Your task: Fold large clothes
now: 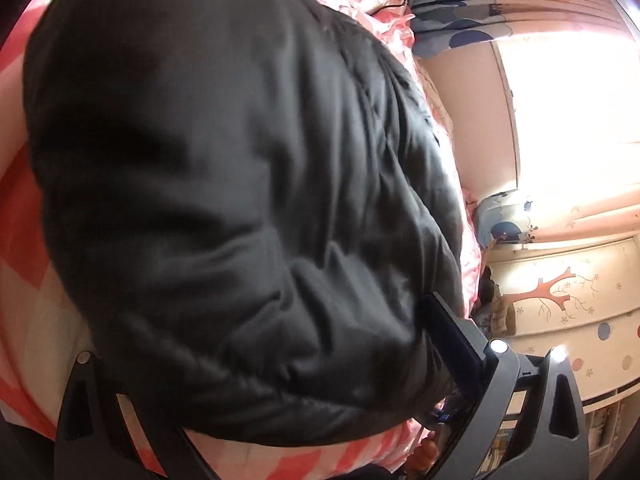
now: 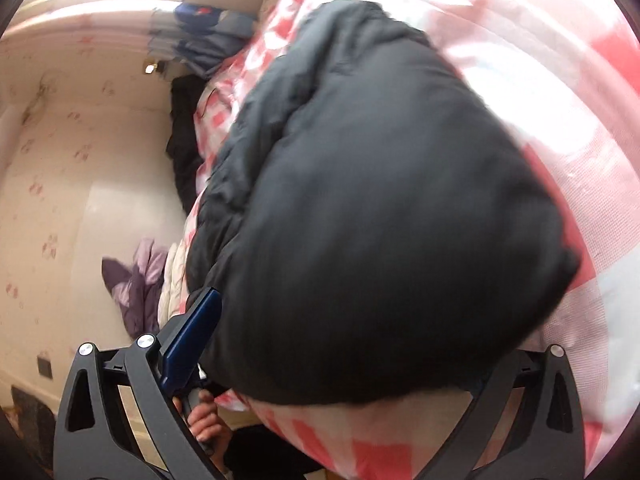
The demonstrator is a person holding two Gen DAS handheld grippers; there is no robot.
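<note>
The black padded jacket (image 1: 224, 184) is bracketed by both spread hand-held grippers, left (image 1: 260, 344) and right (image 2: 360, 340), directly ahead on the bed (image 2: 560, 60).

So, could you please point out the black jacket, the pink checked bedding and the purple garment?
Black jacket (image 2: 380, 240): right wrist view, middle of its padded bulk.
Pink checked bedding (image 1: 24, 240): left wrist view, bare patch left of the jacket.
Purple garment (image 2: 136, 280): right wrist view, its crumpled middle.

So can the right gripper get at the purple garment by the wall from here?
Probably not yet: the right gripper looks full of the black jacket, which bulges between its fingers; the purple garment lies off beside the bed.
</note>
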